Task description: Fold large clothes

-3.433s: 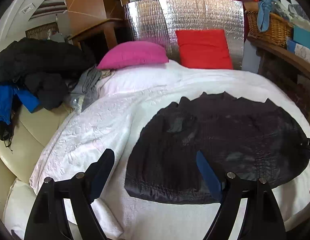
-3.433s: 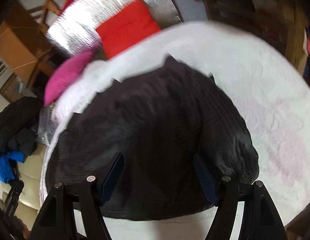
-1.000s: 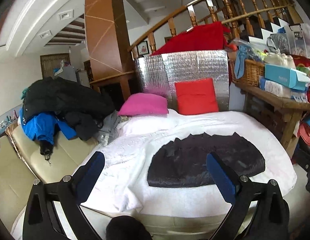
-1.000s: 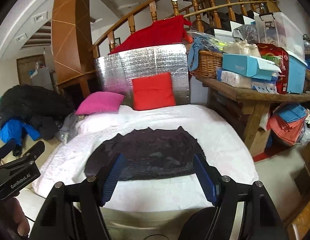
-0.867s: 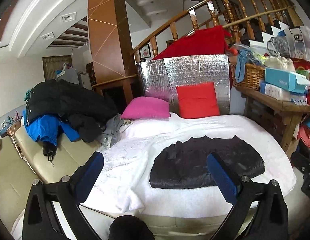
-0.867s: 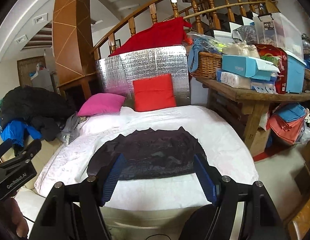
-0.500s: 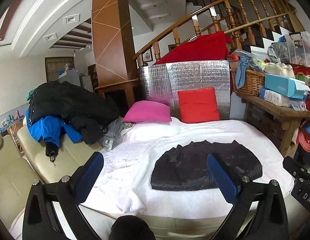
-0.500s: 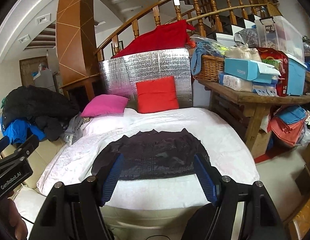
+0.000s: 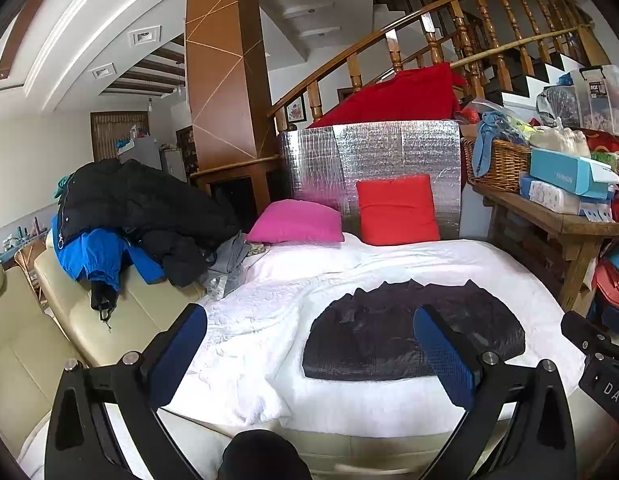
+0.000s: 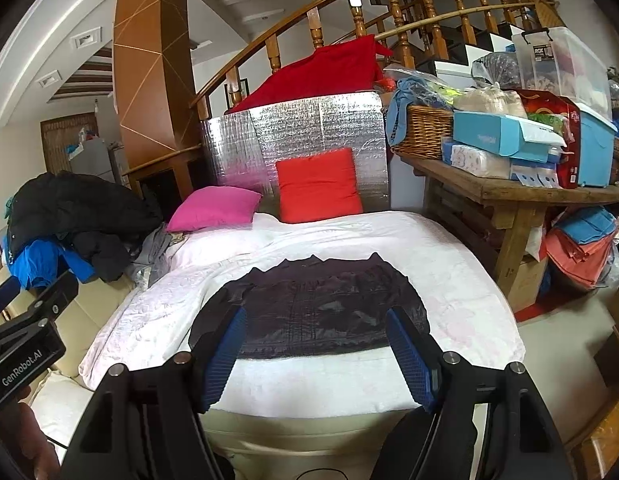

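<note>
1. A white quilted cover [image 9: 269,320] is spreading across the middle of both views, lying over a cream sofa [image 9: 121,320] that is showing at the lower left of the left wrist view.
2. A pink cushion [image 9: 295,222] and a red cushion [image 9: 397,210] are leaning at the far edge of the cover, in front of a silver foil panel [image 9: 389,148]; a wooden stair railing [image 9: 429,40] is curving across the upper right.
3. A heap of black and blue coats [image 9: 121,216] is sitting at the left of the frame, and a wooden table [image 10: 509,192] loaded with a wicker basket [image 10: 425,132] and boxes is filling the right.
4. The dark jacket [image 10: 321,308] is lying folded into a flat, wide, rounded block on the near half of the cover, centre frame in the right wrist view and right of centre in the left wrist view, its surface looking crinkled and slightly shiny.
5. The left gripper [image 9: 309,352] is hovering above the near edge of the cover with its blue-padded fingers spread wide, gripping nothing.
6. The right gripper [image 10: 315,354] is hanging level over the near edge, jaws wide apart and empty, framing the jacket without touching it.
</note>
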A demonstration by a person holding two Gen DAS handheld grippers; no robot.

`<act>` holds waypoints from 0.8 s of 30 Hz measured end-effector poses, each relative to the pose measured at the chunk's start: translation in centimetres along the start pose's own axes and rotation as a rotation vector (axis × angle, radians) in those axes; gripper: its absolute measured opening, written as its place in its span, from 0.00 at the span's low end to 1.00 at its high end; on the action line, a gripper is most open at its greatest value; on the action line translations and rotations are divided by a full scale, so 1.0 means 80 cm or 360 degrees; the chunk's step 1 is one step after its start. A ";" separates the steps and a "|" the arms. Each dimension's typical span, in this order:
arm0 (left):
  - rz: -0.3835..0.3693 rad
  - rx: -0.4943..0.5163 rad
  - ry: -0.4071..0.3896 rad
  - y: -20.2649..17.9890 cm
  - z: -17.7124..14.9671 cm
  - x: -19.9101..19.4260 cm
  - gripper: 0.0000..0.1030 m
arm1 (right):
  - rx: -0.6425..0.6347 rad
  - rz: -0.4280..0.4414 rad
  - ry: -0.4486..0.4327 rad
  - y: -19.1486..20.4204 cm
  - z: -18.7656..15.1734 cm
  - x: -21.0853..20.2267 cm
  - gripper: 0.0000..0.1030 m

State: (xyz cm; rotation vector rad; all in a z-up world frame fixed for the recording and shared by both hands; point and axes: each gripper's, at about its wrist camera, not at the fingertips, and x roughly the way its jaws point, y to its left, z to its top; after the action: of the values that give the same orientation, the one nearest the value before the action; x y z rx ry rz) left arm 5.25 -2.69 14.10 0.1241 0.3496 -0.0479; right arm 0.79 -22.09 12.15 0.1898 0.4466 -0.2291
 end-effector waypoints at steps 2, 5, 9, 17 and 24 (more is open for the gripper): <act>0.0003 -0.0001 -0.0002 0.001 0.000 0.000 1.00 | 0.0002 0.0002 -0.0003 0.000 0.001 0.000 0.73; 0.0000 -0.0004 0.0002 0.002 -0.001 0.000 1.00 | 0.0000 0.0002 -0.0002 0.000 0.002 0.001 0.73; 0.0004 -0.0008 -0.0001 0.003 -0.002 -0.001 1.00 | -0.0004 -0.0001 -0.0005 0.000 0.004 0.001 0.73; -0.0016 -0.0014 0.0004 0.006 -0.002 -0.002 1.00 | 0.0002 -0.0003 -0.0017 0.000 0.005 -0.001 0.73; -0.0018 -0.0011 0.0003 0.008 -0.001 -0.003 1.00 | -0.0002 -0.0007 -0.0018 0.002 0.007 -0.002 0.73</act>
State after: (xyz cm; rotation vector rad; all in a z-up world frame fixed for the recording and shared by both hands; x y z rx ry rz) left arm 5.02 -2.02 14.16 0.1156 0.3526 -0.0579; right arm 0.92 -22.03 12.73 0.1864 0.4357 -0.2344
